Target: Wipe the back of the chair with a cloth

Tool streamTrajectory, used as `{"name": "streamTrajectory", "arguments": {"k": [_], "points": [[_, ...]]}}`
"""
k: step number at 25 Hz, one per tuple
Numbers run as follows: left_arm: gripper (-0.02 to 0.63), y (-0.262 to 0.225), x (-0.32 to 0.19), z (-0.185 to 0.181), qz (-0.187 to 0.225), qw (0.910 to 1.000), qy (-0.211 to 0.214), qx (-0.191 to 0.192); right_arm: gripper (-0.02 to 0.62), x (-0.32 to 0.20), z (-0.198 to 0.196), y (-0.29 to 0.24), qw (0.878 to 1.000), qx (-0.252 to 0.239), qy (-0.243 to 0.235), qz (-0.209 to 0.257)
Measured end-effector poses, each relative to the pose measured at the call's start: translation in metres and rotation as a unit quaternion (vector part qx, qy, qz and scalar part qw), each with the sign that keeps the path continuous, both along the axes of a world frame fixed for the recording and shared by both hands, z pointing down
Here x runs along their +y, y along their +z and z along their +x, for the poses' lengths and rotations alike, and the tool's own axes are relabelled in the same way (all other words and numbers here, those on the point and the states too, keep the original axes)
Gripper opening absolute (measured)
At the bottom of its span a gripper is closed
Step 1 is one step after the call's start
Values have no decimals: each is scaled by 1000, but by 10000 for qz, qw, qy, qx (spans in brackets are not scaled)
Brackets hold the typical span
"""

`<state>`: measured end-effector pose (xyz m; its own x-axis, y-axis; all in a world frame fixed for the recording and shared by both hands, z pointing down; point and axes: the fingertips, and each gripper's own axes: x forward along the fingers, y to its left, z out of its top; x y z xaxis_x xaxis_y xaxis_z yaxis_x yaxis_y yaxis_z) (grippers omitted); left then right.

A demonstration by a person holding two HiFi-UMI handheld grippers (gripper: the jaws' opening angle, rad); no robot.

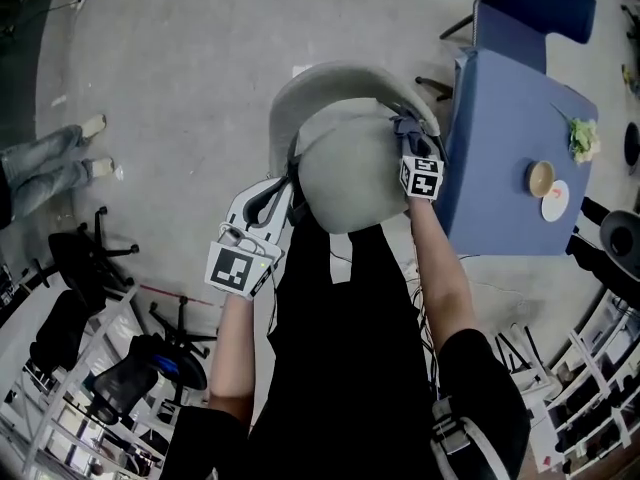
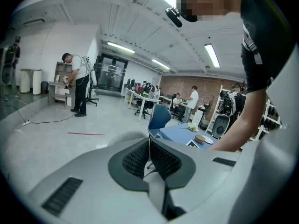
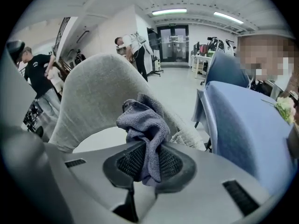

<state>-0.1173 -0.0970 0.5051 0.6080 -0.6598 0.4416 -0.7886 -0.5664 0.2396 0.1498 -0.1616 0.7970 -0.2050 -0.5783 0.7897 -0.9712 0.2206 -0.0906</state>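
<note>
R gripper [image 3: 147, 149] pinched the cloth [image 3: 142, 120] mid-bunch, prob. soft, light, floppy, by the chair [image 3: 93, 92]; L gripper [image 2: 149, 146] closed, empty.

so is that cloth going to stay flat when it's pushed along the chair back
Probably not: the cloth sits bunched and folded in the right gripper, so it looks floppy and may wad up. Its nubby weave should likely drag, not slip, on the chair back.

The left gripper [image 2: 149, 144] has its jaws pressed together, nothing between them. Just beyond them rises the grey chair [image 2: 125, 137]. Farther off, a blue chair [image 2: 160, 118] stands at a blue worktop [image 2: 176, 133] with a bowl [image 2: 200, 138] near its right edge.
</note>
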Motion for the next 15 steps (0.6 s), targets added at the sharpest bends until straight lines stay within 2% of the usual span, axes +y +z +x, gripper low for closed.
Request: {"name": "streamTrajectory", "arguments": {"k": [4, 9, 15], "points": [[28, -21, 6, 13, 128, 9999, 103, 20, 78, 16, -1, -34, 9990, 63, -417, 121], [28, -45, 17, 22, 284, 9995, 135, -73, 78, 27, -13, -85, 9943, -99, -955, 457], [28, -78, 48, 19, 475, 9987, -24, -184, 78, 43, -38, -164, 9786, -215, -1760, 1048]]}}
